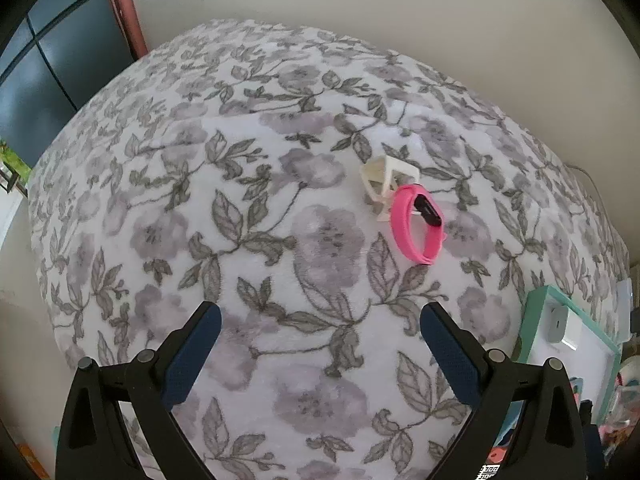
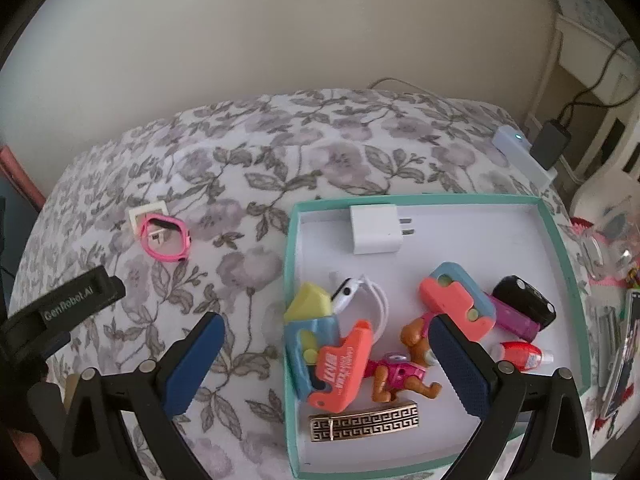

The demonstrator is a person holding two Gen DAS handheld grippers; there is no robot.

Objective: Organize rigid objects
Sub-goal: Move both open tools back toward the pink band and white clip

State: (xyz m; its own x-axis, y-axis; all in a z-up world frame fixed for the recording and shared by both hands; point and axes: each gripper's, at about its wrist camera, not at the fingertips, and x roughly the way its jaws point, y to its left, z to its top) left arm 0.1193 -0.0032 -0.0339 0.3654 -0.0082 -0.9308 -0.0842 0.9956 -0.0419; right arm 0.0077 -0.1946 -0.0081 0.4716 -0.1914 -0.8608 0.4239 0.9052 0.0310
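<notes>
A pink wristband [image 1: 418, 226] with a black module lies on the floral blanket against a small cream plastic frame [image 1: 386, 178]; both also show in the right wrist view, the wristband [image 2: 166, 238] and the frame [image 2: 140, 214]. My left gripper [image 1: 320, 354] is open and empty, short of them. My right gripper [image 2: 326, 364] is open and empty over the left edge of a teal-rimmed white tray [image 2: 560, 248]. The tray holds a white charger [image 2: 374, 229], toy figures, an orange clip [image 2: 340, 368], a patterned barrette [image 2: 364, 424] and other small things.
The left gripper's body [image 2: 60, 308] shows at the left of the right wrist view. A white power strip [image 2: 524, 156] with a black adapter lies at the blanket's far right. Clutter sits beyond the tray's right side. A wall runs behind the bed.
</notes>
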